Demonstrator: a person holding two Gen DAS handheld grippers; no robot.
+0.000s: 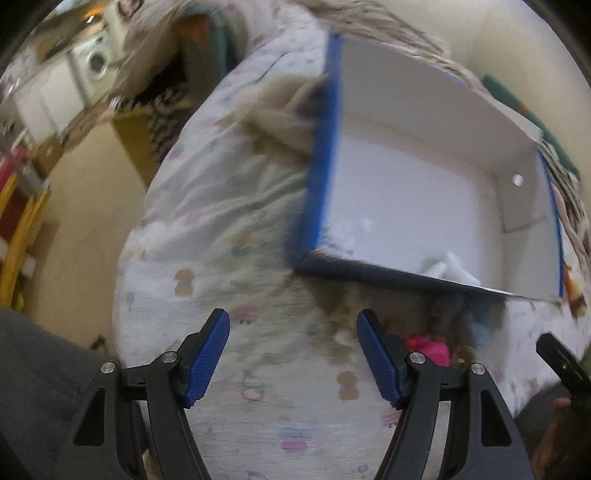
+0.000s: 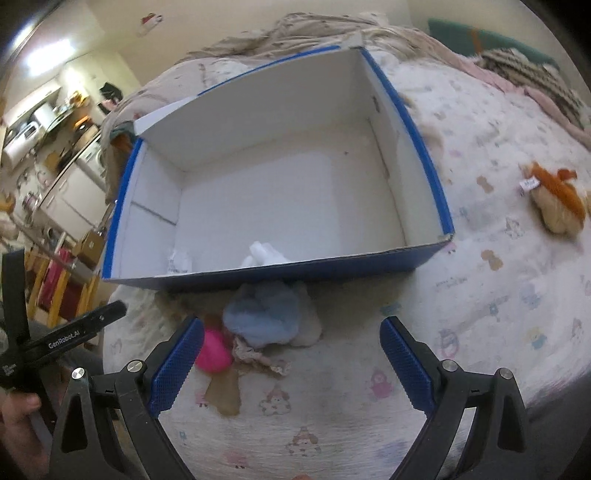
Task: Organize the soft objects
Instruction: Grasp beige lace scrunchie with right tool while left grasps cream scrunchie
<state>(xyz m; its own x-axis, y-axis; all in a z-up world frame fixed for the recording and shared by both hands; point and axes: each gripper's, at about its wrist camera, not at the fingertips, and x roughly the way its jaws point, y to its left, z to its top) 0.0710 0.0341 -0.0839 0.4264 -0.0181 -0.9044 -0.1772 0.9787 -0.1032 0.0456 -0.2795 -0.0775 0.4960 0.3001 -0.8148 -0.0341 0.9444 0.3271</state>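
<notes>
A blue box with a white inside lies on a patterned bed cover. A white soft toy sits inside by the near wall. In front of the box lie a light blue plush, a pink soft thing and a beige frilly cloth. An orange and tan plush lies at the right. My right gripper is open above the pile. My left gripper is open, left of the pink thing. The left wrist view is blurred.
The bed cover has crumpled blankets behind the box. The bed's left edge drops to a floor. A kitchen with white appliances is at the far left. My left gripper's handle shows in the right wrist view.
</notes>
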